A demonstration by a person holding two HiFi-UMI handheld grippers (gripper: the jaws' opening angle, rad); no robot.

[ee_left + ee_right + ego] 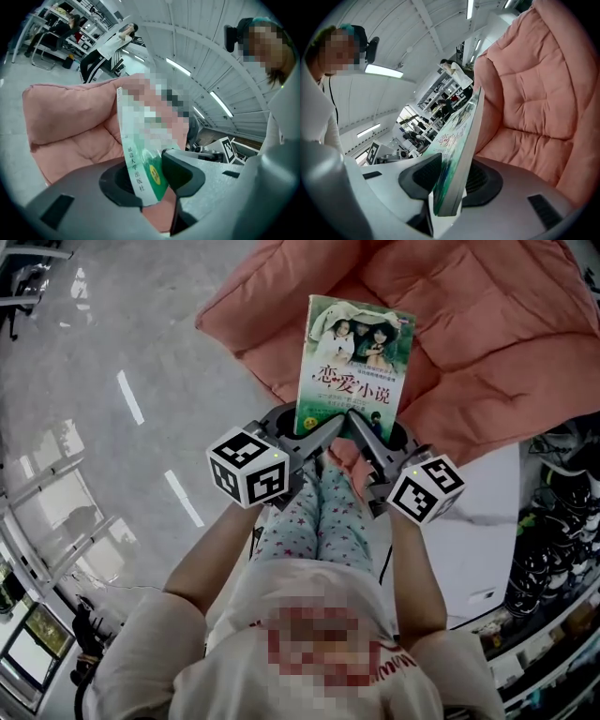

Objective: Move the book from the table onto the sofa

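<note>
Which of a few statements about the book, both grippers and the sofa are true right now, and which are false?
1. The left gripper and the right gripper both hold the book by its lower edge. True.
2. The book lies flat on the sofa. False: it is held in the air, with the sofa behind it.
3. The book's front cover faces the head view. True.
4. The right gripper's fingers are closed on nothing. False: they clamp the book.
5. The sofa is blue. False: it is pink.
</note>
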